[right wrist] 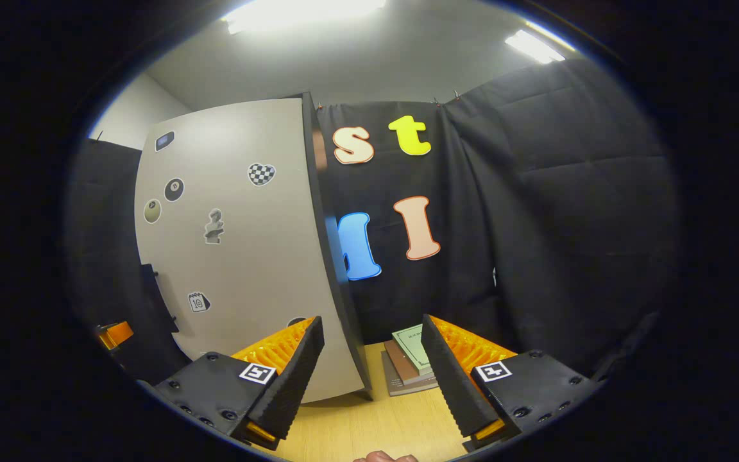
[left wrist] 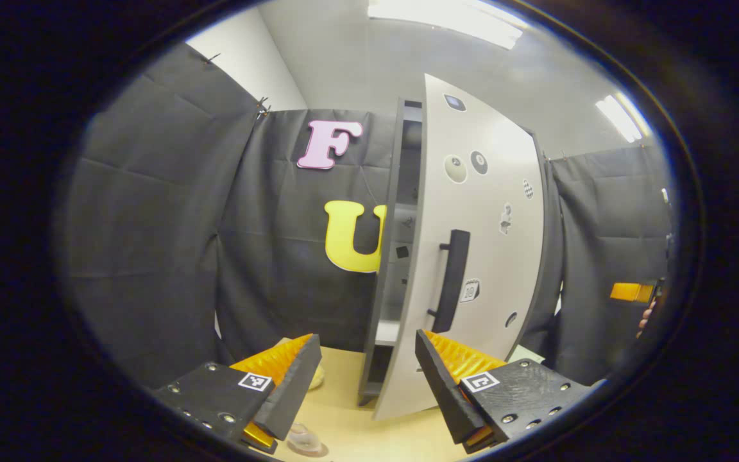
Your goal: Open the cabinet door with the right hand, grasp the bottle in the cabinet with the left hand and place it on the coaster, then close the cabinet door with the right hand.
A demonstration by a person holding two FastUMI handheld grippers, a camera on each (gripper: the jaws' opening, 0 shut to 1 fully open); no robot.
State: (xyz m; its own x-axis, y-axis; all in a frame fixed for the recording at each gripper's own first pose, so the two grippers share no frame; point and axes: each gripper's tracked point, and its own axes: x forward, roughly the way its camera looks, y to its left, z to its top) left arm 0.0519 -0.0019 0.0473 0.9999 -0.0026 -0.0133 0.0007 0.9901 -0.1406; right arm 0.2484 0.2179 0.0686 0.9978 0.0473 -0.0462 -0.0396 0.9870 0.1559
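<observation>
In the left gripper view the cabinet [left wrist: 401, 256] stands on a light wooden table [left wrist: 356, 430], in front of the black cloth wall. Its door [left wrist: 478, 256] is pale grey and stands partly open, swung towards the camera, so a narrow gap shows the inside. The door carries a dark vertical handle [left wrist: 451, 280] and several small stickers: two round balls, a checkered shape, a small bust and a calendar. Through the gap I can see pale shelves [left wrist: 387, 332] and some small dark marks, but a bottle cannot be made out there. The left gripper [left wrist: 366, 378] is wide open and holds nothing; its fingers stand on either side of the lower edge of the door, without touching it. A small clear object [left wrist: 305, 439] lies on the table just below the left finger; what it is I cannot tell. At the far right edge an orange part and some fingers of a hand [left wrist: 646, 319] are visible.

In the right gripper view the door [right wrist: 241, 256] fills the left side, with its dark edge facing the camera. The right gripper [right wrist: 373, 378] is also wide open and empty, near the door's lower corner. Between its fingers a stack of books [right wrist: 411, 362] lies on the table [right wrist: 369, 427], beside the cabinet.
</observation>
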